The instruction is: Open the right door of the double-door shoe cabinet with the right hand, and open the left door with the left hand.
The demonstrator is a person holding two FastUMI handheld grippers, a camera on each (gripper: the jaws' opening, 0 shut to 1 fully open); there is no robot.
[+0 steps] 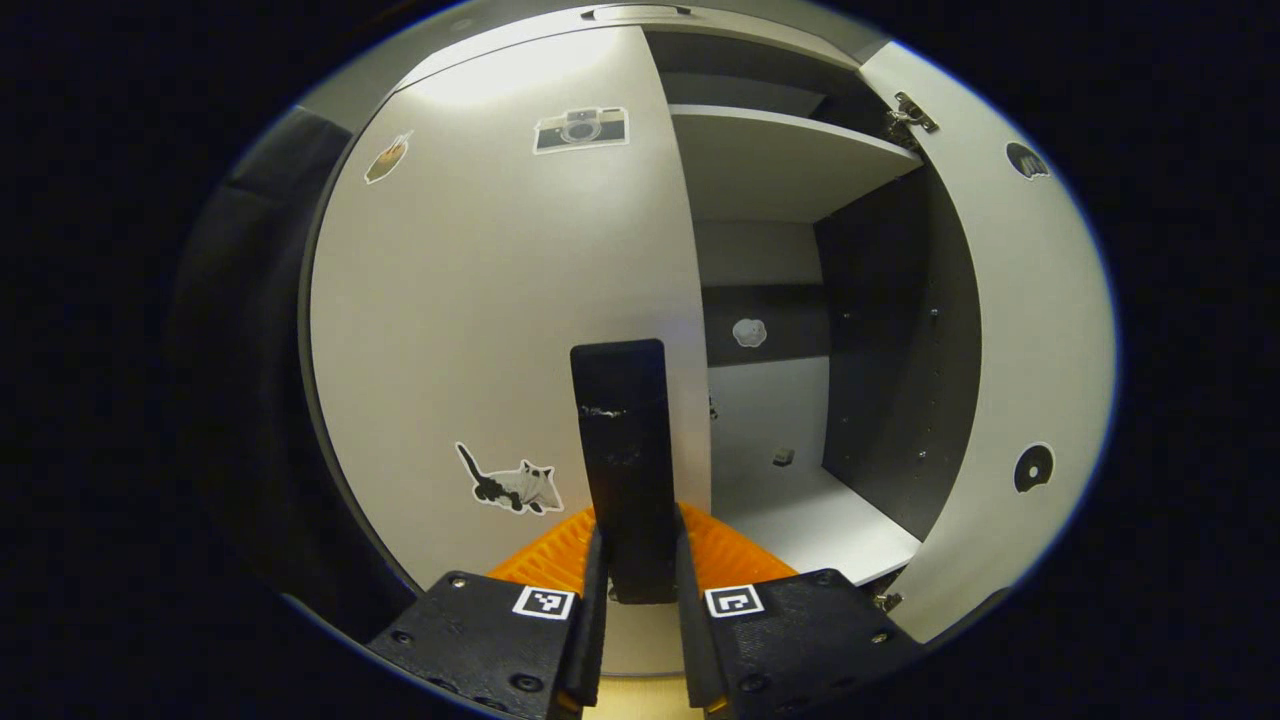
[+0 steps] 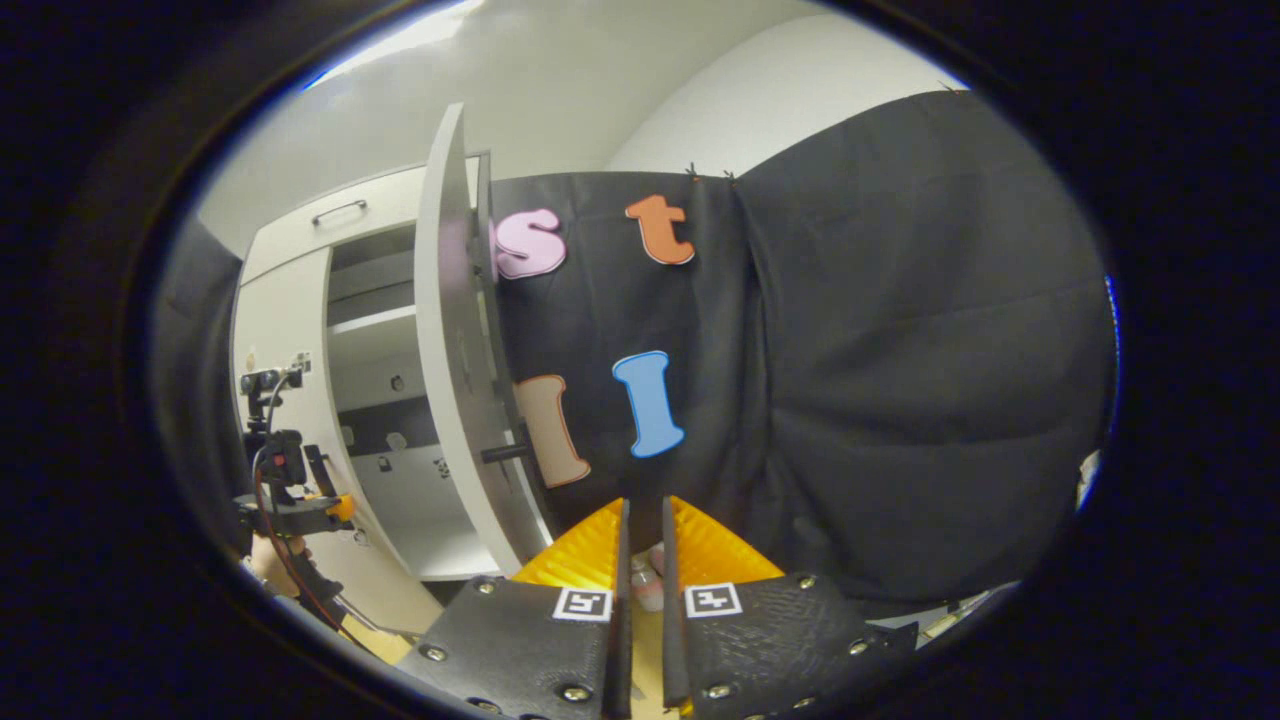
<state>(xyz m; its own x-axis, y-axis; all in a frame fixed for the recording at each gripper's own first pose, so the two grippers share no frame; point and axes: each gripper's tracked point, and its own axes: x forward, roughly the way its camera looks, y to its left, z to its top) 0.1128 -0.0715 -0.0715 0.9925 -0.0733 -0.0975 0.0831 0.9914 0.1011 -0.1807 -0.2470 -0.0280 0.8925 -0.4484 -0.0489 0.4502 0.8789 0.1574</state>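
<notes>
Shoe cabinet [image 1: 800, 160]: right door [image 1: 1020, 330] open; left door [image 1: 500, 300] shut, upright handle [image 1: 622, 450] clamped in left gripper [image 1: 640, 590] jaws; right gripper [image 2: 640, 580] jaws narrow, empty.

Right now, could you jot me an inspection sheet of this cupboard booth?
Surface: white cabinet floor, one small object on it.
Job's things: right door swung open; left door closed.
Clutter: stickers on both doors.
Grippers: left gripper shut on the left door's handle; right gripper nearly closed, gripping nothing.
Cables: red and black cables on the left gripper.
Surroundings: black cloth wall.
</notes>
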